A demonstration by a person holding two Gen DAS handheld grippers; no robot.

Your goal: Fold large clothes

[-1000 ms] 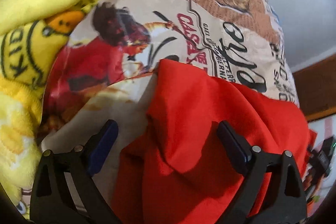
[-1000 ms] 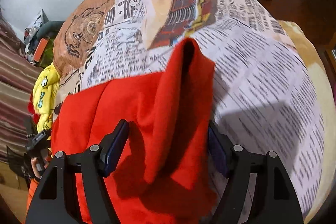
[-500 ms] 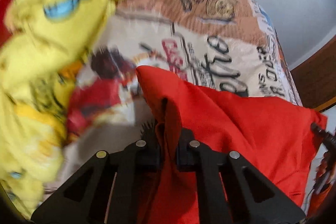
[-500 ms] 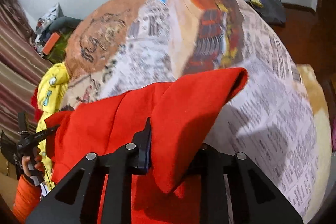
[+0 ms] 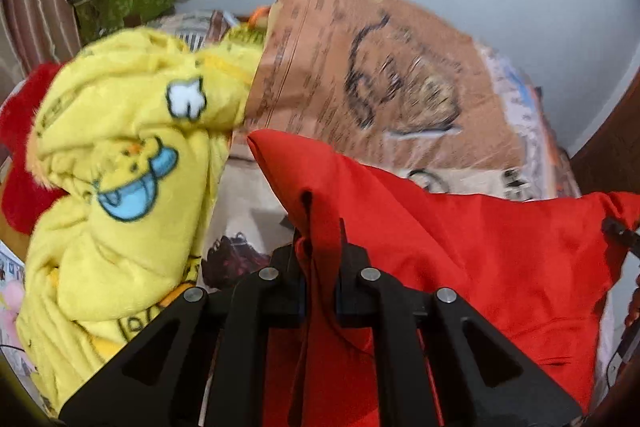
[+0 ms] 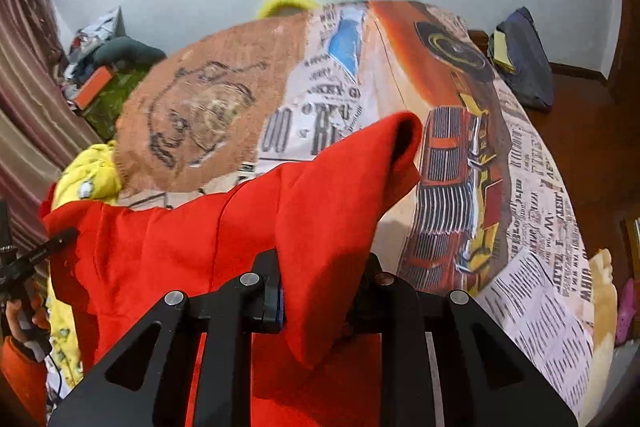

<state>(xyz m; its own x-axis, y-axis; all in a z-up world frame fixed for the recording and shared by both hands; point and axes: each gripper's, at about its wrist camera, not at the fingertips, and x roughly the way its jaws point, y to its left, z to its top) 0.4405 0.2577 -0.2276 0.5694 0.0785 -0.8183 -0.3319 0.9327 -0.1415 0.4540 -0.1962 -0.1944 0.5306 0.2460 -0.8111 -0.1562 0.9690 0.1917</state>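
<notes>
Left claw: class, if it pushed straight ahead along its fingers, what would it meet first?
The left claw is shut on the red garment, so that cloth already fills its path. Beyond the raised corner, probably the printed bedspread; depth is unclear.

The red garment (image 5: 480, 259) hung bunched and creased, stretched between two raised corners, one corner peaking upward (image 6: 400, 131).

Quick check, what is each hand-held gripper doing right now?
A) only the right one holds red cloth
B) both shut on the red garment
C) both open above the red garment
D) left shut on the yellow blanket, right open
B: the left hand-held gripper and the right hand-held gripper each pinch a fold of the red garment.
</notes>
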